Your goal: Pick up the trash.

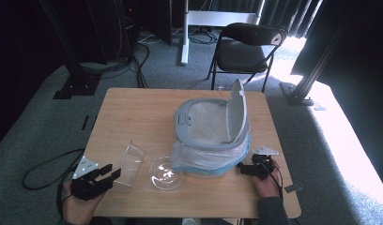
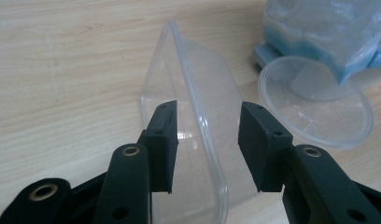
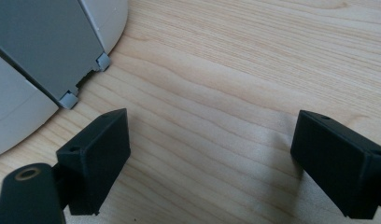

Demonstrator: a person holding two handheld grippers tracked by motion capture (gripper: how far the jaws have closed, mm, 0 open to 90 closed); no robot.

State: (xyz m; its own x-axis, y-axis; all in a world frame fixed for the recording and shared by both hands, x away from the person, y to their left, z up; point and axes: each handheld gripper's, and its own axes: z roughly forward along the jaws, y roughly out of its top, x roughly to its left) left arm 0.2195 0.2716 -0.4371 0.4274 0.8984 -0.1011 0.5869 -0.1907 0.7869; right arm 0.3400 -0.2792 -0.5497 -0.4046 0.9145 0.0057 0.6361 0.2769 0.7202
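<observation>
A clear plastic tub [image 1: 129,162] lies on its side at the table's front left. In the left gripper view its rim [image 2: 198,107] runs up between my jaws, with a gap on each side. My left gripper [image 1: 108,174] [image 2: 207,140] is open and its pads do not press on the tub. A round clear dish [image 1: 166,173] [image 2: 314,100] sits just right of the tub. My right gripper [image 1: 248,168] [image 3: 209,158] rests open at the front right, with bare wood between its jaws.
A grey bin [image 1: 208,126] with its lid up and a plastic bag liner [image 2: 328,32] stands mid-table; its base [image 3: 39,60] is close to the right gripper. The wooden table [image 1: 133,112] has free room at the back left. A black chair [image 1: 246,47] stands beyond.
</observation>
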